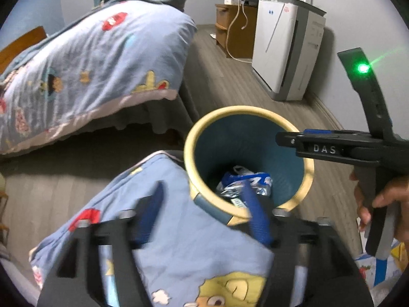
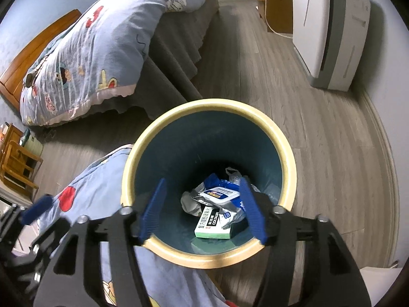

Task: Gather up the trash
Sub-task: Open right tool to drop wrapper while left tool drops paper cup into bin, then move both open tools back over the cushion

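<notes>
A round bin with a cream rim (image 2: 258, 117) and dark blue inside stands on the wood floor; it also shows in the left wrist view (image 1: 245, 111). Inside lie a green and white medicine box (image 2: 213, 223), a wet-wipes pack (image 2: 221, 194) and crumpled blue and silver wrappers (image 1: 245, 181). My right gripper (image 2: 204, 211) is open and empty, right above the bin's mouth; it shows from the side in the left wrist view (image 1: 301, 140). My left gripper (image 1: 204, 216) is open and empty, over the bin's near left rim and a blue cartoon quilt (image 1: 179, 250).
A bed with a blue cartoon quilt (image 1: 89, 64) stands to the left. A white air purifier (image 1: 286, 48) and a wooden cabinet (image 1: 235, 28) with a dangling white cable stand along the far wall. Wooden chairs (image 2: 15, 158) are at the far left.
</notes>
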Tool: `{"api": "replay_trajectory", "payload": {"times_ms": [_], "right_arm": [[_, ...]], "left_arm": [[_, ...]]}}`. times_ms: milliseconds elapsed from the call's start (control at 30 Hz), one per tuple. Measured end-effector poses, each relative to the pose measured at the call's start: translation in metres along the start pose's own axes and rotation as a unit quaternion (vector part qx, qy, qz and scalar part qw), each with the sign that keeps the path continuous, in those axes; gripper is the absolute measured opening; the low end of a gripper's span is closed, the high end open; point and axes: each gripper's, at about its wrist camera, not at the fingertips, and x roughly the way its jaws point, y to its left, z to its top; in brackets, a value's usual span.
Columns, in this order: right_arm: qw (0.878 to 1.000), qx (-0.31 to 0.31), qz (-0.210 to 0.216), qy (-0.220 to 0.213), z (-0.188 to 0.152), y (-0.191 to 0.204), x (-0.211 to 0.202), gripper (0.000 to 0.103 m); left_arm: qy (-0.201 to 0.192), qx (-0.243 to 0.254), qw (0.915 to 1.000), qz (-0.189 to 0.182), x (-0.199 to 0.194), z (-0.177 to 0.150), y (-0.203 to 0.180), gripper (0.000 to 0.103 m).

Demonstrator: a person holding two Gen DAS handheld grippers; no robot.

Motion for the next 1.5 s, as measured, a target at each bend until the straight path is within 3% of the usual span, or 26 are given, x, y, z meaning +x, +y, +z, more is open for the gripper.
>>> {"api": "replay_trajectory", "payload": {"times_ms": [67,167,567,800,1100,1233,1333,1500], "right_arm": [[1.000,-0.008,-0.004,-0.004,0.000,0.006,-0.005,0.086],[1.000,-0.022,-0.003,-0.017,-0.002,0.019,-0.017,0.098],[0.998,-0.046,0.050,-0.018,-0.027,0.089,-0.057,0.097],[0.993,-0.103,0.063,-0.016,-0.065,0.146,-0.076,0.097],[0.985,-0.152,0.075,0.030,-0.133,0.196,-0.077,0.097],[0.979,-0.170,0.099,0.051,-0.170,0.231,-0.076,0.097],[0.975,-0.181,0.109,0.063,-0.194,0.250,-0.075,0.095],[0.969,-0.183,0.124,0.113,-0.227,0.262,-0.066,0.068]], "left_arm": [[-0.012,-0.003,0.9999,0.005,-0.016,-0.006,0.006,0.082],[-0.016,-0.014,0.9997,0.014,-0.037,-0.018,0.015,0.091],[-0.020,-0.076,0.9947,0.067,-0.132,-0.092,0.078,0.093],[-0.019,-0.109,0.9878,0.110,-0.184,-0.155,0.117,0.094],[-0.001,-0.154,0.9783,0.138,-0.204,-0.231,0.158,0.094],[0.033,-0.174,0.9740,0.142,-0.198,-0.264,0.177,0.094],[0.067,-0.168,0.9721,0.149,-0.185,-0.281,0.184,0.094],[0.121,-0.150,0.9702,0.147,-0.164,-0.297,0.185,0.089]]}}
